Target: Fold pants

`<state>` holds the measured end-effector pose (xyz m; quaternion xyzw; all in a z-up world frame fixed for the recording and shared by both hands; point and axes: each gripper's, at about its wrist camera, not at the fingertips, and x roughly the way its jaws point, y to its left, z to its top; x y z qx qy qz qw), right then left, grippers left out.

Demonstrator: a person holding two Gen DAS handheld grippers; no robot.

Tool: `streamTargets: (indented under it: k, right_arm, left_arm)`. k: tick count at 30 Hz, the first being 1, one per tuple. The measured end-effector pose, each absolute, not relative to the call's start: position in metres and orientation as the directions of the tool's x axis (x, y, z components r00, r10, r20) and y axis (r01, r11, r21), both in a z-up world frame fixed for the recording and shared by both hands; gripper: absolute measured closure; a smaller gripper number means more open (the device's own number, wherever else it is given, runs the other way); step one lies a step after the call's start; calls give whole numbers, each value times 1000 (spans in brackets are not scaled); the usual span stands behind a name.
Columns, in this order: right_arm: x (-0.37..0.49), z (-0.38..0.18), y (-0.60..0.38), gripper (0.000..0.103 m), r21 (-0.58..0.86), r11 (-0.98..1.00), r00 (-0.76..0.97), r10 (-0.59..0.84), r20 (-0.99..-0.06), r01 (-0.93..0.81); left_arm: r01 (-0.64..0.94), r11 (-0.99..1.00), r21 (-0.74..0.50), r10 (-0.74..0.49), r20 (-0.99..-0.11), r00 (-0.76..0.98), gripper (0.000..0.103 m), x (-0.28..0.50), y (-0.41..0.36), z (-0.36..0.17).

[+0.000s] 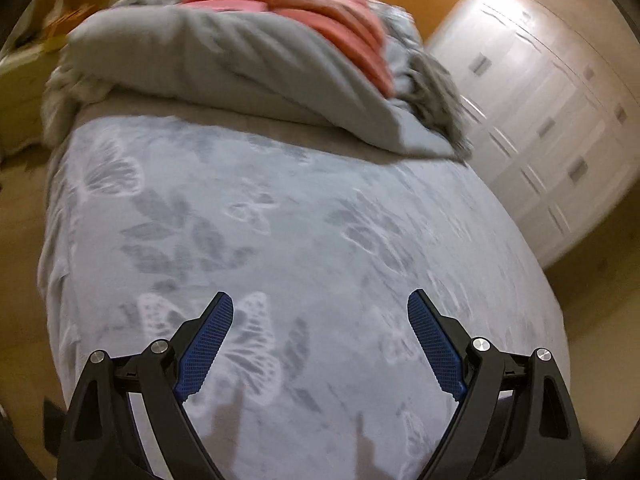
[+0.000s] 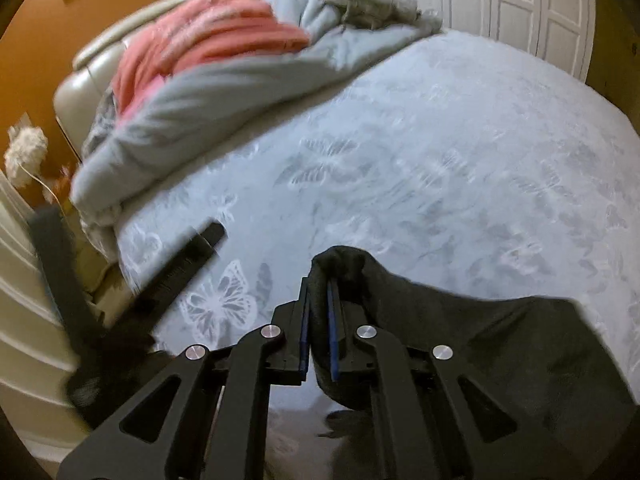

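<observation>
My right gripper [image 2: 319, 280] is shut on a bunched edge of the black pants [image 2: 460, 340], held above the near part of the bed. The dark cloth drapes down and to the right of the fingers. My left gripper [image 1: 320, 300] is open and empty above the near end of the bed, blue pads [image 1: 208, 340] wide apart. The pants do not show in the left wrist view. In the right wrist view my left gripper shows as a blurred black finger [image 2: 188, 260] at the left.
The bed has a pale grey butterfly-print cover [image 1: 300, 220]. A bunched grey duvet [image 1: 224, 64] and a pink blanket [image 1: 320, 4] lie at its far end. White wardrobe doors [image 1: 540, 120] stand to the right. A cream headboard [image 2: 92, 76] is at the far left.
</observation>
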<state>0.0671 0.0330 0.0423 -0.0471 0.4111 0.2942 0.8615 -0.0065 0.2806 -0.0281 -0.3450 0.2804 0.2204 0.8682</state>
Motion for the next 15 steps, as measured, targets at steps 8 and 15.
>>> streamTargets:
  k: [8,15]
  right_arm:
    - [90,68,-71,52,288,835,488,517,-703,-469]
    - [50,81,-51,37,39,834,590,422,-688,-551]
  left_arm:
    - [-248,812,-529,-193,-644,740,17,22,214,-30]
    - [-145,839,-525,-262,-623,737,16,-7,209,-34]
